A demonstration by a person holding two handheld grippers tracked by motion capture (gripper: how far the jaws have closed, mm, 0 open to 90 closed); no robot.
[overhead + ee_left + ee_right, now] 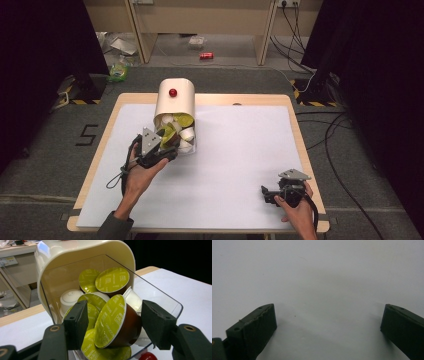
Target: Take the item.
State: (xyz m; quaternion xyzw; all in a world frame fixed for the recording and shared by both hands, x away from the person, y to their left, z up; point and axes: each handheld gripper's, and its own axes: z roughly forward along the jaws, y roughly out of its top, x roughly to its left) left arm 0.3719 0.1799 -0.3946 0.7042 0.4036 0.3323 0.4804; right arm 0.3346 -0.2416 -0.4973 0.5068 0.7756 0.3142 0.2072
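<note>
A cream capsule holder (175, 100) with a red knob (173, 92) lies on its side on the white table mat, its clear-walled mouth (160, 297) facing me. Several green-lidded and white capsules are piled inside. My left gripper (169, 142) reaches into that mouth. In the left gripper view its jaws (115, 325) straddle a brown capsule with a green lid (125, 325). One pad sits against the capsule's base, while a narrow gap remains between the other pad and the lid. My right gripper (265, 192) rests near the table's front right edge, open over bare mat (328, 327).
A small red round thing (147, 356) lies just below the holder's mouth. A white capsule (70, 298) sits deep inside at the left. Beyond the wooden table edge (240, 98) are desk legs, cables and a red can (206, 56) on the floor.
</note>
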